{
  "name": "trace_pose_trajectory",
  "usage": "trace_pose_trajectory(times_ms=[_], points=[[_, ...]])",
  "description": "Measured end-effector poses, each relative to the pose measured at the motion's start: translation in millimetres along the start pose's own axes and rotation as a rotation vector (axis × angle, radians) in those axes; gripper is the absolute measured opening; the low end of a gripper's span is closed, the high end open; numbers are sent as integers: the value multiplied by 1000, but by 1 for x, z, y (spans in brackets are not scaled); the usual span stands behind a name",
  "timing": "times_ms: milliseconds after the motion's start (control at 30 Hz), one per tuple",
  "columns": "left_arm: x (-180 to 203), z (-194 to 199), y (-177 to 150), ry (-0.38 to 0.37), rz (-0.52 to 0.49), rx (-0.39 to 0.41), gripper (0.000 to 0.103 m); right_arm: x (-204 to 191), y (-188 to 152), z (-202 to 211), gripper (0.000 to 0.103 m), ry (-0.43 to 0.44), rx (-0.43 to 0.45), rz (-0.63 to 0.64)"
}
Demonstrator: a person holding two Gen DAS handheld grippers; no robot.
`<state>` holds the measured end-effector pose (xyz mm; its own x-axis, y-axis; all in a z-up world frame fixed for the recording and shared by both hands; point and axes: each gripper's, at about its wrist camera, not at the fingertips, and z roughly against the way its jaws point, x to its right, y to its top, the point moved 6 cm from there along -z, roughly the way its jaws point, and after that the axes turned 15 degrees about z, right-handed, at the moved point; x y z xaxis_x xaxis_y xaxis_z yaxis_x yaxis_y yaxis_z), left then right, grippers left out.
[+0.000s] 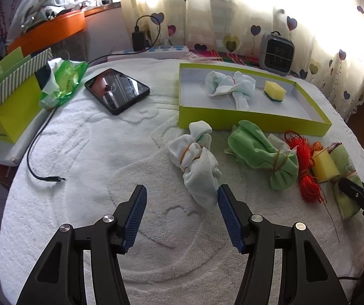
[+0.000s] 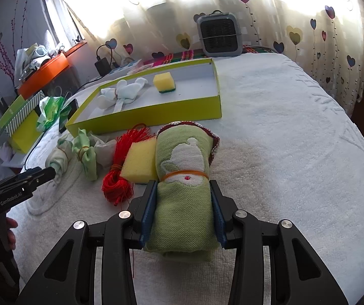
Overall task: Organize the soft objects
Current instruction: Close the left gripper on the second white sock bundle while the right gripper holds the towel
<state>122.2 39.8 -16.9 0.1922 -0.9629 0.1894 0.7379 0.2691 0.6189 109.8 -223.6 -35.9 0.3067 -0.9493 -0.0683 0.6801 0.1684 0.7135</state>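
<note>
My left gripper [image 1: 182, 193] stands open over the white towel, nothing between its blue pads. A white sock bundle [image 1: 194, 162] lies just beyond its right finger. A green cloth bundle [image 1: 263, 150], red string [image 1: 306, 167] and a yellow sponge [image 1: 324, 165] lie further right. My right gripper [image 2: 183, 185] is shut on a rolled green towel [image 2: 182, 213] bound with a rubber band and resting on the bed. The lime tray [image 2: 156, 109] behind holds another white sock bundle [image 2: 121, 92] and a second sponge [image 2: 164, 82].
A phone [image 1: 117, 90], a loose cable [image 1: 37, 157], a wipes pack [image 1: 62, 84] and a green box [image 1: 11, 101] sit at the left. A small grey heater [image 2: 217, 35] stands behind the tray. White towel stretches right of the roll.
</note>
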Motion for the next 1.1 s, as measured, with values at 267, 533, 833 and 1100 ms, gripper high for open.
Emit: trace_pose_trajectory(times_ms=[267, 533, 833, 1100], points=[[7, 2, 2, -96, 40, -5, 57, 0, 0, 0, 41, -1, -1, 0], [28, -18, 7, -131, 67, -43, 57, 1, -1, 0, 41, 1, -2, -5], [37, -34, 7, -134, 66, -71, 57, 1, -1, -1, 41, 2, -4, -5], [38, -38, 8, -184, 87, -85, 47, 0, -2, -1, 41, 1, -6, -3]])
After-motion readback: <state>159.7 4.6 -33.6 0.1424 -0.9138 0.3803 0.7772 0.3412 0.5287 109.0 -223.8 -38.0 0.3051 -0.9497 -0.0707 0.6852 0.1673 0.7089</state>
